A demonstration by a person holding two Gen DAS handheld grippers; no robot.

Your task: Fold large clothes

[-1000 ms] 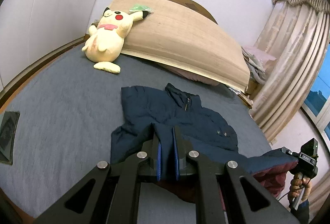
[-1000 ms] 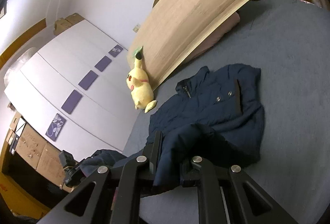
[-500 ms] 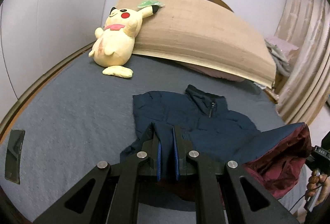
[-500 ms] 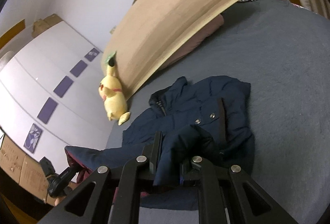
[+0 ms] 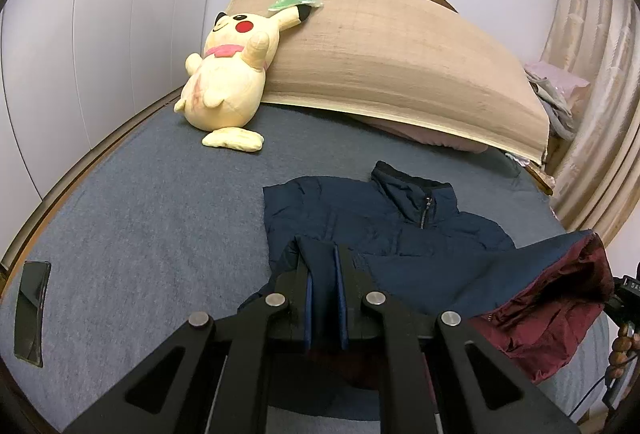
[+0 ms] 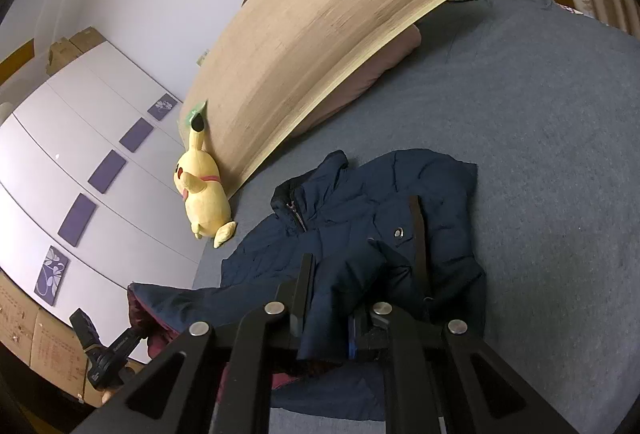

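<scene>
Navy padded jacket (image 5: pixel 404 234), maroon lining (image 5: pixel 560 318): collar end flat on grey bedspread (image 5: pixel 140 226), hem lifted. Left gripper (image 5: pixel 325 298) clamped on hem fabric; right gripper (image 6: pixel 328 314) likewise clenched on hem. Beyond: Pikachu plush (image 5: pixel 228 82) against rolled bamboo mat (image 5: pixel 400 62).

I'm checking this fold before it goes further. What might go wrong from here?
Both the left gripper and the right gripper pinch thick folds of the navy padded jacket; one may slip out. The lifted hem shows its maroon lining, so the fold could land uneven or bunched. Carried too far up the grey bed, the hem might overshoot the collar.
</scene>
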